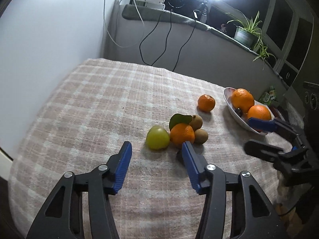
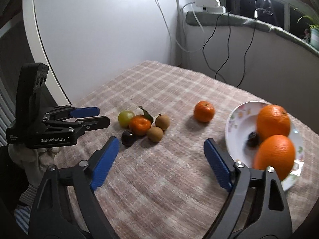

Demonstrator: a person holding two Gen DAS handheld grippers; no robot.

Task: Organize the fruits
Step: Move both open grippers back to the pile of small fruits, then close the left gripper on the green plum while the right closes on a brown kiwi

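Observation:
A green apple (image 1: 157, 140), a leafed mandarin (image 1: 182, 134), two brown kiwis (image 1: 201, 136) and a dark plum (image 2: 128, 137) lie clustered on the checked cloth. A lone mandarin (image 1: 206, 103) sits between the cluster and a flowered plate (image 2: 239, 111). The plate holds two oranges (image 2: 273, 120) and a dark plum (image 2: 253, 139). My left gripper (image 1: 157, 147) stands open just short of the apple, nothing between its pads. My right gripper (image 2: 161, 140) is open over bare cloth, left of the plate and nearer me than the cluster.
The checked cloth (image 1: 99, 109) covers the table, which ends at a white wall on the left. Behind it runs a grey ledge (image 1: 179, 18) with cables, a power strip, a ring light and a potted plant (image 1: 246, 32).

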